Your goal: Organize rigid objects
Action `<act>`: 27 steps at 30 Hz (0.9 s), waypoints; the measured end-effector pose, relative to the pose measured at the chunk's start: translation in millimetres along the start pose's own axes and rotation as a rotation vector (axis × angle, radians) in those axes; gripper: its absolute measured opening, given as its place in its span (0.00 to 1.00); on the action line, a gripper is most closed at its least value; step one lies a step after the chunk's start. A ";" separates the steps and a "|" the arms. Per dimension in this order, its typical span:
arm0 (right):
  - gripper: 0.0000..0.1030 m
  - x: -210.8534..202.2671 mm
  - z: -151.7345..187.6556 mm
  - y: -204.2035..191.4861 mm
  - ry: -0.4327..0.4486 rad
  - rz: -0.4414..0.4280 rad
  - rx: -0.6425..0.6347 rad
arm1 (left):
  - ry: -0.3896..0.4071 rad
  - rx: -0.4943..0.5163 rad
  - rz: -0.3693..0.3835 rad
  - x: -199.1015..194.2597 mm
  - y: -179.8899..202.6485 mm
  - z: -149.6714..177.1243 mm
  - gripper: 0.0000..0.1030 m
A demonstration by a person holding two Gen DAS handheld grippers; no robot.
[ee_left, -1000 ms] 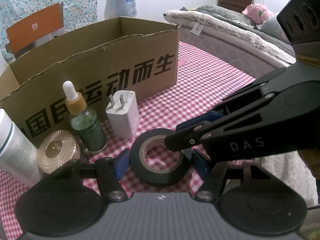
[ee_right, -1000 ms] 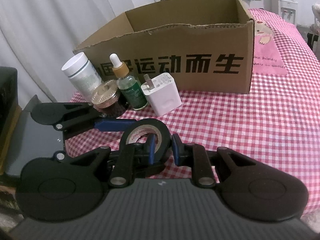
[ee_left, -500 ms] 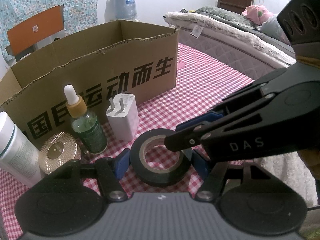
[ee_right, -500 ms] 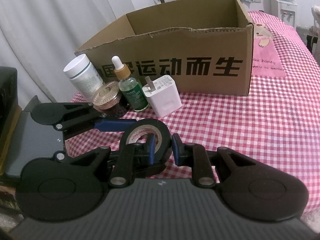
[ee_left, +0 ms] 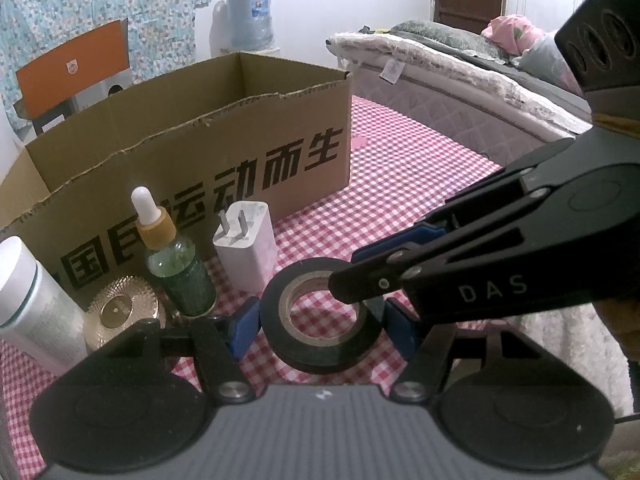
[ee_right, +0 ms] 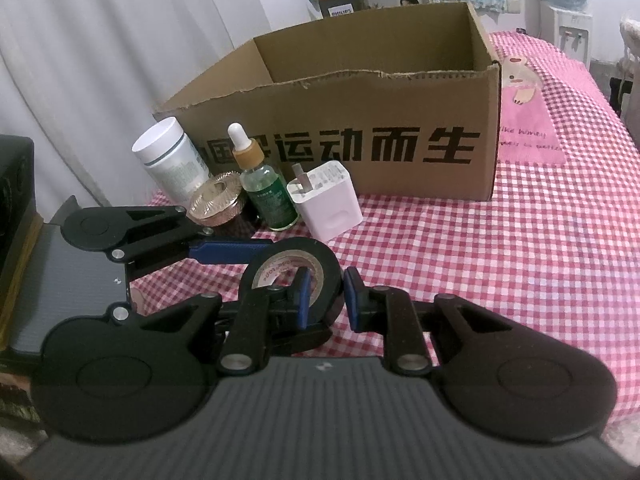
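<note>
A black tape roll (ee_left: 324, 356) (ee_right: 320, 256) hangs tilted over the red-checked tablecloth (ee_right: 500, 260). My left gripper (ee_left: 322, 324) clasps it across its outer width, a blue pad on each side. My right gripper (ee_right: 328, 298) is shut on the roll's wall, one finger inside the ring and one outside; in the left wrist view it reaches in from the right. Behind stand a white charger (ee_left: 248, 248) (ee_right: 328, 208), a green dropper bottle (ee_left: 180, 276) (ee_right: 268, 196), a gold-lidded jar (ee_left: 120, 312) (ee_right: 216, 200) and a white bottle (ee_left: 32, 304) (ee_right: 172, 164), in front of an open cardboard box (ee_left: 200, 168) (ee_right: 360, 112).
A bed (ee_left: 440, 80) runs along the table's far right side. An orange chair (ee_left: 72, 72) and a water dispenser (ee_left: 248, 20) stand behind the box. A white curtain (ee_right: 100, 60) hangs left of the table, with a dark case (ee_right: 16, 184) by the table's edge.
</note>
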State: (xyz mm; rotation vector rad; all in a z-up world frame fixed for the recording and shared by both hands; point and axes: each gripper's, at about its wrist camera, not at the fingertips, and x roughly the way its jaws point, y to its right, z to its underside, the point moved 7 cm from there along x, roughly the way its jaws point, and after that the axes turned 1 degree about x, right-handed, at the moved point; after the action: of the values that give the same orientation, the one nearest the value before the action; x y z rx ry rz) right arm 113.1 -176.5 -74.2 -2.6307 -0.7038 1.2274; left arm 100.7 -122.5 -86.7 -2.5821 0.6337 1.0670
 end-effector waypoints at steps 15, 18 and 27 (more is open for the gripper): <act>0.17 -24.6 -4.9 -12.1 0.064 0.008 -0.028 | 0.065 0.012 -0.018 -24.4 2.5 -8.8 0.66; 0.17 -31.9 -8.1 -16.6 0.084 0.008 -0.035 | 0.085 0.012 -0.024 -32.0 2.3 -11.3 0.66; 0.17 -56.1 -28.1 -32.3 0.157 0.003 -0.068 | 0.171 0.013 -0.053 -61.9 -3.2 -31.6 0.66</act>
State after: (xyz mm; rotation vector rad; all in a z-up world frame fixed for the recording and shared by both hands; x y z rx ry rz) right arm 92.0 -173.2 -7.0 -2.7463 -0.7255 1.0005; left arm 82.0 -114.7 -20.1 -2.6830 0.6047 0.8293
